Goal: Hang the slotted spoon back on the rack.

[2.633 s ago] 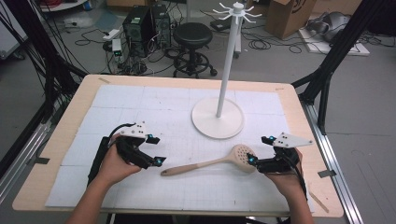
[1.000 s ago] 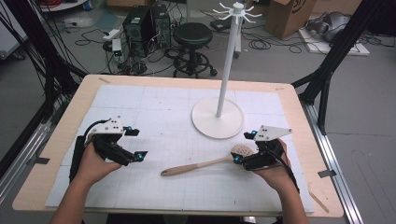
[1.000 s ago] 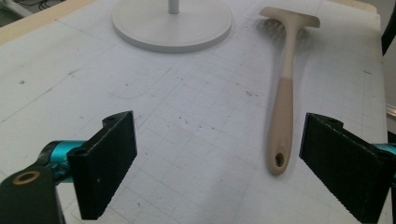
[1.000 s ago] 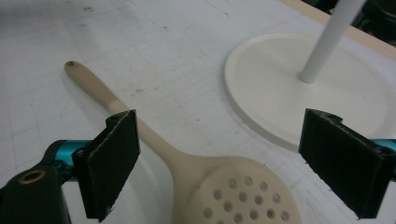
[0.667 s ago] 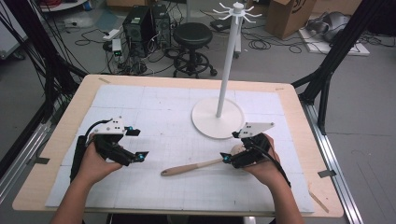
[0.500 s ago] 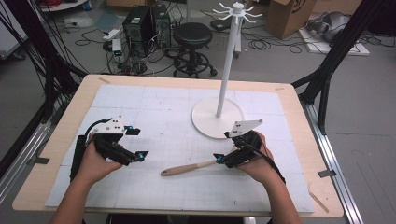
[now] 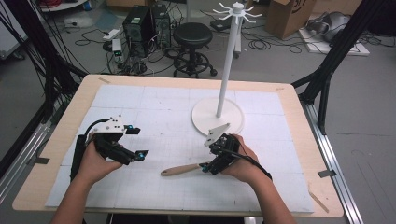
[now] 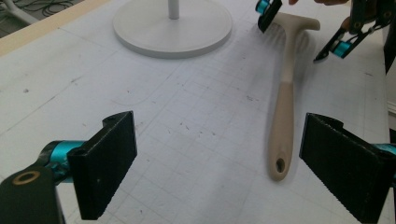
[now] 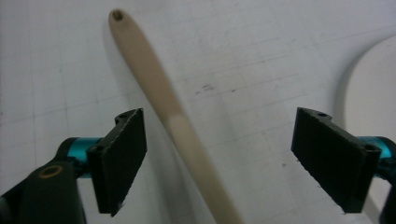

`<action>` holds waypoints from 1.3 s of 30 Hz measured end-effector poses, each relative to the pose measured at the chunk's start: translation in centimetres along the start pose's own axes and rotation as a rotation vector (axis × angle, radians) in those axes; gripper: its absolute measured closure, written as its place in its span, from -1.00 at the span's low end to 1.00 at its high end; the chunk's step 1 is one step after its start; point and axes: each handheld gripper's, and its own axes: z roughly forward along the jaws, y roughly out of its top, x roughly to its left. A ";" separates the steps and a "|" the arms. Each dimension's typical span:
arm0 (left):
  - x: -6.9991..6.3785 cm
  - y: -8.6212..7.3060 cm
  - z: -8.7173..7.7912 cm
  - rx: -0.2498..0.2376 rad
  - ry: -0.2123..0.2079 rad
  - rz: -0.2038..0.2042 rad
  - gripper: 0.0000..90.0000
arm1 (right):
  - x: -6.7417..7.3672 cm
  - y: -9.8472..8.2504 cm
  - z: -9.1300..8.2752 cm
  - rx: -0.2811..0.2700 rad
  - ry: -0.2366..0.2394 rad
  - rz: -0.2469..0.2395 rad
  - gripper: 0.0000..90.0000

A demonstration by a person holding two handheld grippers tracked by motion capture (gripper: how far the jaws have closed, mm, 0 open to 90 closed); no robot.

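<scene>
Lining up a grab is what's going on right now, as far as I can tell: over the white gridded table (image 7: pixel 154 100) the right gripper (image 7: pixel 211 165) is coming down across the beige slotted spoon (image 8: pixel 285 116), which is lying flat in front of the white hook stand (image 7: pixel 218 115), handle end toward the left gripper (image 7: pixel 135 142). Its jaws have just been closing a bit but they're standing wide either side of the handle, pads not pressing yet. Next move probably calls for centring and squeezing shut on the neck. Left one is hanging open, gripping nothing. Spoon's looking matte, with a little hang hole in the handle tip (image 9: pixel 117 15)
</scene>
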 end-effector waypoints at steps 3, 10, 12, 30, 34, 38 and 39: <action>0.0 0.0 0.0 0.005 0.001 0.001 -0.74 | 0.4 0.2 0.8 0.048 0.009 -0.028 -0.48; 0.0 0.0 0.1 0.006 0.001 0.003 -0.74 | 0.8 0.7 2.2 0.131 0.055 -0.082 -0.17; 0.0 0.0 0.1 0.009 0.001 0.004 -0.74 | 0.9 0.7 2.5 0.149 0.062 -0.088 -0.09; -0.3 0.2 0.3 0.007 -0.005 0.006 -0.73 | 1.5 1.2 3.7 0.244 0.059 -0.158 0.47; -0.3 0.1 0.3 0.013 -0.004 0.006 -0.73 | 1.5 1.1 3.6 0.243 0.061 -0.182 0.53; -0.3 0.1 0.4 0.014 -0.006 0.007 -0.73 | 1.6 1.2 3.6 0.249 0.058 -0.196 0.55; -0.3 0.1 0.4 0.012 -0.007 0.006 -0.73 | 1.6 1.2 3.5 0.247 0.054 -0.204 0.55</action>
